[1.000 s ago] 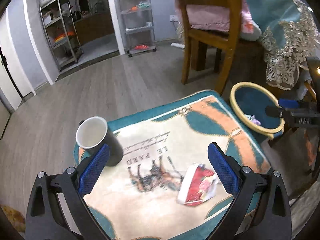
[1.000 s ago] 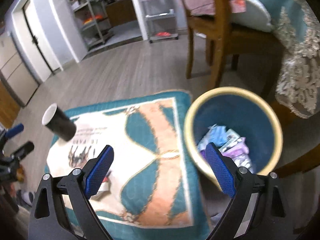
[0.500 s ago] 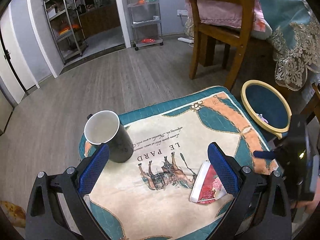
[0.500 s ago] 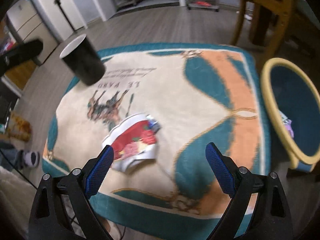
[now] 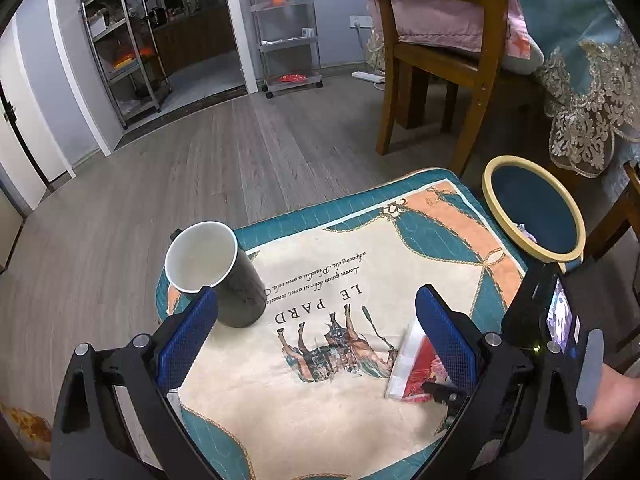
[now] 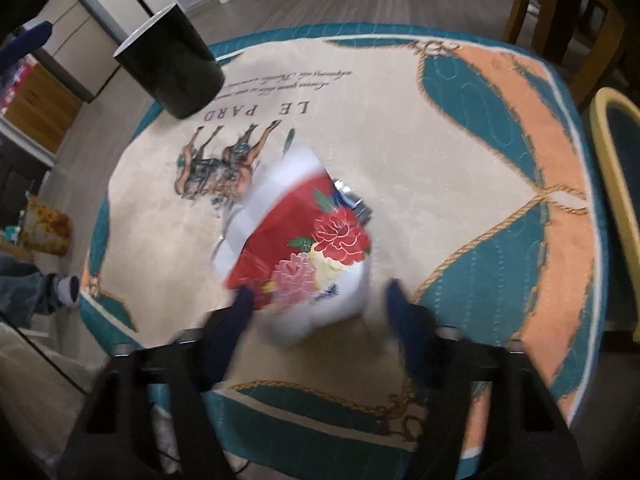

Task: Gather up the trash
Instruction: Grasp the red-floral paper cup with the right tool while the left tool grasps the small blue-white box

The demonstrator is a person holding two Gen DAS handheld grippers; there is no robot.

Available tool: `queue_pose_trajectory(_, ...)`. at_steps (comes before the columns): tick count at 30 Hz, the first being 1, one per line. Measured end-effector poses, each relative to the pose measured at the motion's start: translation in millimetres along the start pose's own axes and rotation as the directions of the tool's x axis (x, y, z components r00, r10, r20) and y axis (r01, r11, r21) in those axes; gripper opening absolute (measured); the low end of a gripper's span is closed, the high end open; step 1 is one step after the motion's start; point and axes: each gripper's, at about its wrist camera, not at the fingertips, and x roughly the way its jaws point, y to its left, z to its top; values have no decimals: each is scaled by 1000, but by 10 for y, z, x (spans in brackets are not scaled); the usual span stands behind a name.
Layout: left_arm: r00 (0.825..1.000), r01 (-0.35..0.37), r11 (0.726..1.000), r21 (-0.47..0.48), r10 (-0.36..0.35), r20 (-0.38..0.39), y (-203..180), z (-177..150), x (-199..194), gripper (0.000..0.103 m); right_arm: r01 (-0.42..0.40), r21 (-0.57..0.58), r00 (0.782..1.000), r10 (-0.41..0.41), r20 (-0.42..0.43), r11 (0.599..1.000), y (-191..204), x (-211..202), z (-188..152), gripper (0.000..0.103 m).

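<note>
A crumpled red-and-white flowered wrapper (image 6: 304, 248) lies on the cream and teal mat (image 6: 460, 160). My right gripper (image 6: 320, 300) points down at it, and the wrapper's near end sits between the blurred blue fingers. The jaws are closing; the left finger touches the wrapper's edge, while a gap still shows at the right finger. In the left wrist view the same wrapper (image 5: 408, 364) lies partly behind my left gripper's right finger. My left gripper (image 5: 316, 320) hovers open and empty over the mat. The blue bin with a yellow rim (image 5: 490, 200) stands off the mat's right edge, with trash inside.
A black mug with a white inside (image 5: 224, 276) stands on the mat's left corner. A wooden chair (image 5: 440, 60) and a table with a lace-edged cloth (image 5: 588, 92) stand beyond the bin. A hand (image 5: 612, 400) holds the right gripper at the lower right.
The right gripper has swung from above the bin to the left and down onto the wrapper, and its jaws have narrowed. The left gripper has stayed almost still.
</note>
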Motion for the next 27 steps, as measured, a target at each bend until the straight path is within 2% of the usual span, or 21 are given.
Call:
queue_pose_trajectory(2, 1000, -3, 1000, 8, 3, 6, -28, 18, 9, 97, -16, -4, 1000, 16, 10, 1000, -2, -27, 11, 35)
queue_pose_trajectory(6, 1000, 9, 1000, 8, -9, 7, -56, 35, 34, 97, -48, 5, 999, 48, 18, 999, -46, -95, 22, 26)
queue_pose_trajectory(8, 1000, 14, 1000, 13, -14, 3, -72, 36, 57, 97, -59, 16, 998, 59, 27, 998, -83, -160, 45, 18)
queue_pose_trajectory(12, 1000, 3, 1000, 26, -2, -17, -103, 31, 126, 97, -80, 65, 996, 76, 55, 995, -199, -334, 96, 16)
queue_pose_trajectory(15, 1000, 3, 1000, 23, -2, -27, -105, 29, 169, 97, -46, 104, 997, 39, 68, 993, -317, -479, 123, 16)
queue_pose_trajectory(18, 999, -1, 999, 40, 3, -46, -141, 19, 250, 97, -43, 170, 992, 22, 122, 984, -554, -678, 218, 16)
queue_pose_trajectory(21, 997, -17, 998, 66, 21, -70, -209, -6, 369, 97, -4, 202, 984, -32, 176, 979, -762, -895, 289, 15)
queue_pose_trajectory(23, 996, -17, 997, 78, 24, -87, -269, -35, 469, 97, -16, 232, 977, -35, 212, 973, -883, -1035, 333, 15)
queue_pose_trajectory(27, 987, 22, 997, 72, -10, -161, -449, -143, 771, 97, -7, 250, 958, -65, 280, 968, -1012, -1275, 417, 15)
